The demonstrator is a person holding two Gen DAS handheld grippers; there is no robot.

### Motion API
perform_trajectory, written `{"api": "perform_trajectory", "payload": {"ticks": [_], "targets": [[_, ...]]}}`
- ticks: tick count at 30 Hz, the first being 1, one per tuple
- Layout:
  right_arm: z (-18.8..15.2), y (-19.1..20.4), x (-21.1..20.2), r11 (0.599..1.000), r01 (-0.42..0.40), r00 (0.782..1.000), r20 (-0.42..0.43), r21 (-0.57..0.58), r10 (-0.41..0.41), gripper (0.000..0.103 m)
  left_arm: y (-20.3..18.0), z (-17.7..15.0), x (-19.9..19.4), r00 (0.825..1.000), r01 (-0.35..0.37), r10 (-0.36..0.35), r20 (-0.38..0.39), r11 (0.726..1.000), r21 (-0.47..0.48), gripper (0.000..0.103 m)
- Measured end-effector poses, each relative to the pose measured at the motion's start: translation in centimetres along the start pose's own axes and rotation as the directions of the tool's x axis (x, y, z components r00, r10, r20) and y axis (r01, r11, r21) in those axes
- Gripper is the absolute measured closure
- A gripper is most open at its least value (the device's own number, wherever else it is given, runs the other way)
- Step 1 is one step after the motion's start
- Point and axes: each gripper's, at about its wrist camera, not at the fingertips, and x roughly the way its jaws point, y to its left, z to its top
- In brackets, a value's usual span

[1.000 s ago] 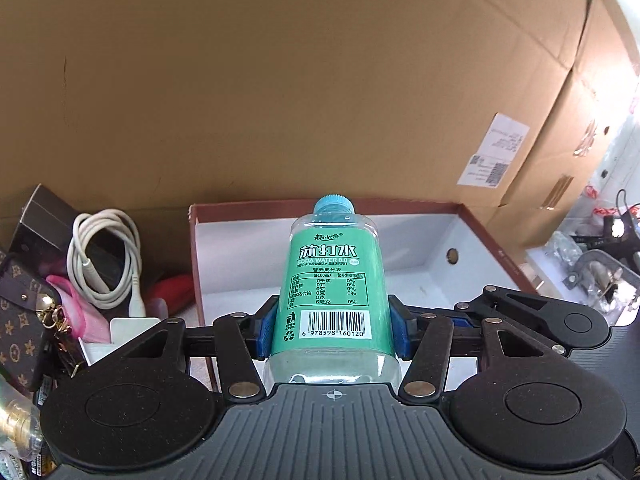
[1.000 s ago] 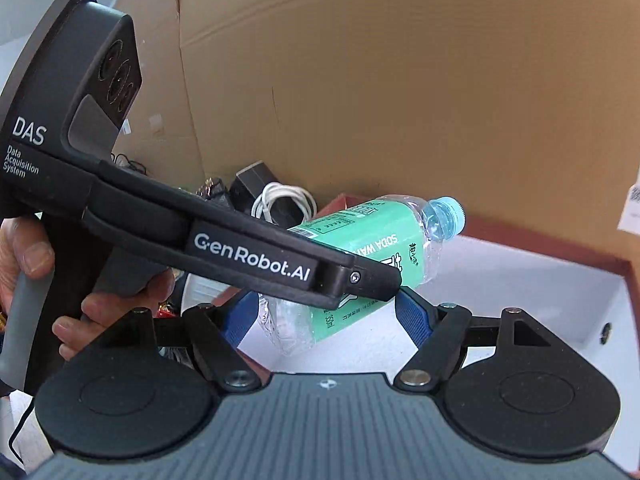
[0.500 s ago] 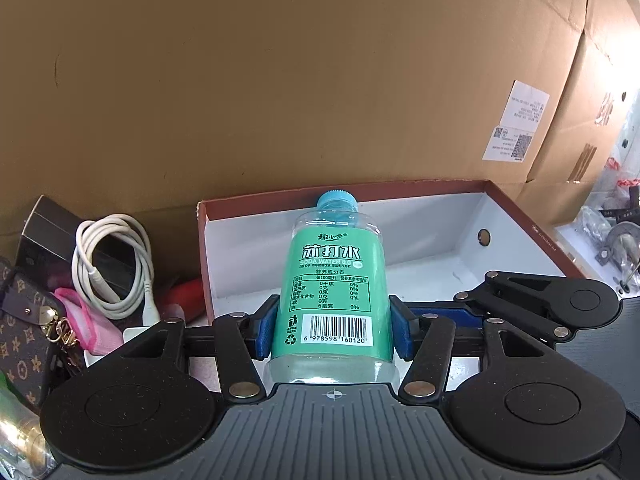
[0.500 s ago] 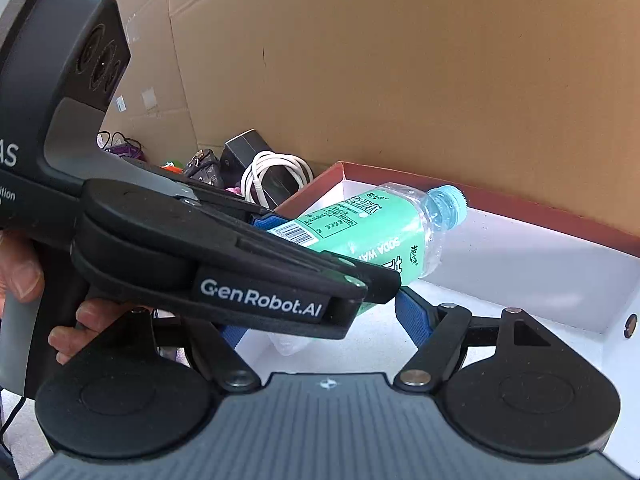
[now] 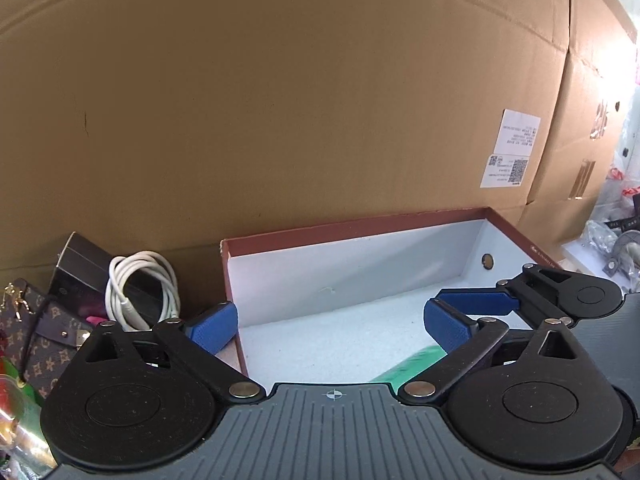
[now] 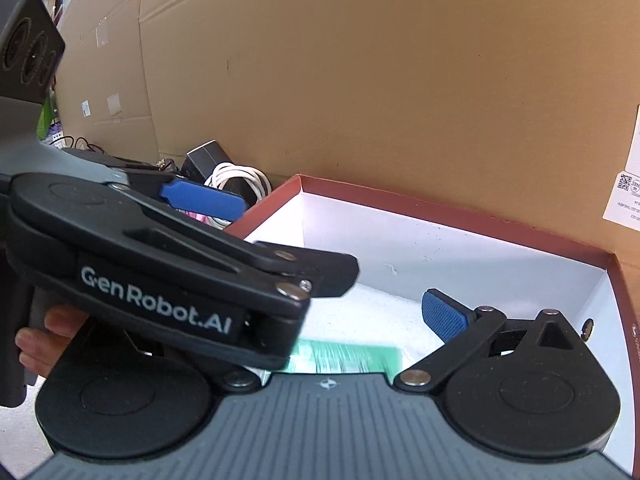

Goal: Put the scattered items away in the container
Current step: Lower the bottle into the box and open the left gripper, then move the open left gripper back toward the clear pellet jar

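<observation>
The container is a shoebox with a red-brown rim [image 5: 360,226] and white inside; it also shows in the right wrist view [image 6: 440,208]. My left gripper [image 5: 330,326] is open and empty over the box's near left corner. The green-labelled water bottle [image 6: 348,356] lies in the box close below both grippers; only a green sliver [image 5: 416,364] shows in the left wrist view. My right gripper [image 6: 332,316] is open over the box; its left finger is hidden behind the left gripper's body [image 6: 160,280].
Left of the box lie a coiled white cable [image 5: 140,288], a dark box [image 5: 88,272] and a brown patterned pouch [image 5: 36,332]. A large cardboard wall [image 5: 280,120] stands right behind. Clutter sits at the far right [image 5: 616,240].
My left gripper opened and let go of the water bottle, which dropped into the box and now lies low under the grippers. Both views shifted slightly over the box.
</observation>
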Motion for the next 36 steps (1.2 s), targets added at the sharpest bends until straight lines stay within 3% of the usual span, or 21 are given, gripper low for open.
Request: {"api": "perform_trajectory", "payload": {"ticks": [11,18,28,36], "targets": [[0.1,0.6,-1.0,0.997,0.017,1.000,0.010,0.074,-0.018,0.001,0.0,-0.3,-1.9,1.000,0.009,-0.009,-0.002,0.999,-0.041,0.000],[-0.1,1.8,-3.8,0.986,0.034,0.998,0.047,0.165,-0.043,0.000,-0.1,-1.7,-5.6,1.000,0.026,-0.024,0.019,0.994,-0.106,0.000],[-2.8,7.4,-6.9,0.975,0.037,0.995,0.082,0.220,-0.056,0.000,-0.1,-6.9,-12.5,0.994,-0.049,0.060,0.094,0.992,-0.116,0.000],[-6.2,13.7,-9.0,0.977,0.083,0.990,0.092,0.198,-0.103,0.000,1.7,-12.8,-16.9,0.992,-0.081,0.095,0.087,0.986,-0.145,0.000]]}}
